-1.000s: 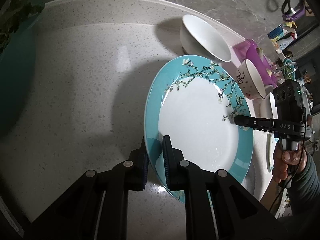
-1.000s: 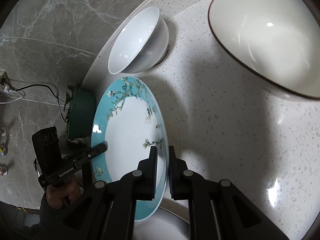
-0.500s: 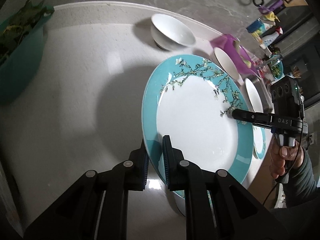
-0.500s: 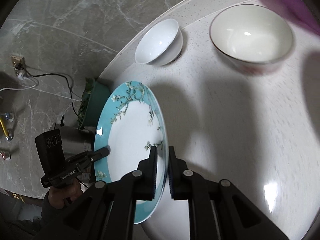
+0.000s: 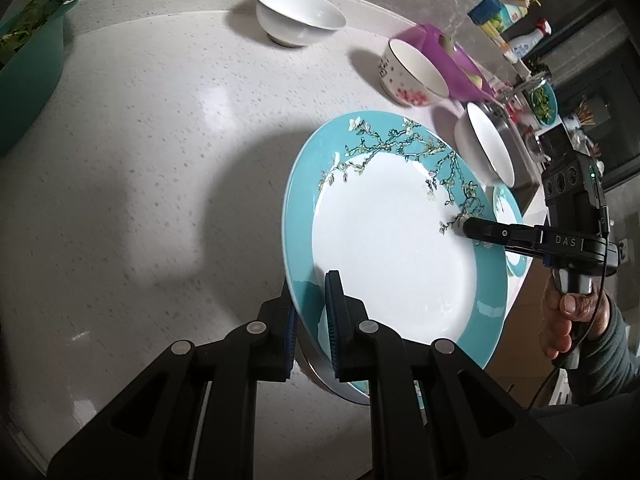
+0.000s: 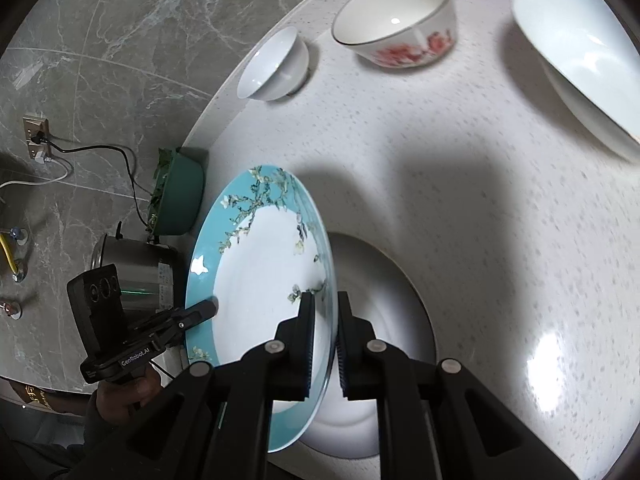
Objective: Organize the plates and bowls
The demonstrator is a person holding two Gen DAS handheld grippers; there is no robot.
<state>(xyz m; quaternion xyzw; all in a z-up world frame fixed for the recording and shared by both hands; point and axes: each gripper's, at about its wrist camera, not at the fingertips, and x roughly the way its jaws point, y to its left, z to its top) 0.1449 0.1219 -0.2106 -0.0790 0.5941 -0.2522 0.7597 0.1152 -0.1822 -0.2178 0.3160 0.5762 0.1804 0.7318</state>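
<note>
A teal-rimmed plate (image 5: pixel 392 248) with a white centre and blossom branches hangs tilted above the counter, held by both grippers. My left gripper (image 5: pixel 310 308) is shut on its near rim. My right gripper (image 6: pixel 326 312) is shut on the opposite rim, and its finger (image 5: pixel 480 232) shows across the plate in the left wrist view. A white plate (image 6: pixel 384 304) lies on the counter under the held plate (image 6: pixel 260 272). Standing farther back are a small white bowl (image 5: pixel 300 16), a red-flowered bowl (image 5: pixel 412 76) and a wider white bowl (image 5: pixel 484 148).
A green basin of leaves (image 5: pixel 28 60) sits at the counter's left. A purple basin (image 5: pixel 440 56) stands behind the flowered bowl. Another teal plate (image 5: pixel 510 220) peeks out at the right. A steel pot (image 6: pixel 136 272) stands beside the counter, and a hand (image 5: pixel 568 320) holds the right gripper.
Both grippers have carried the plate together away from the bowls and slightly higher. The bowls now look smaller and farther off. A white plate has come into view beneath.
</note>
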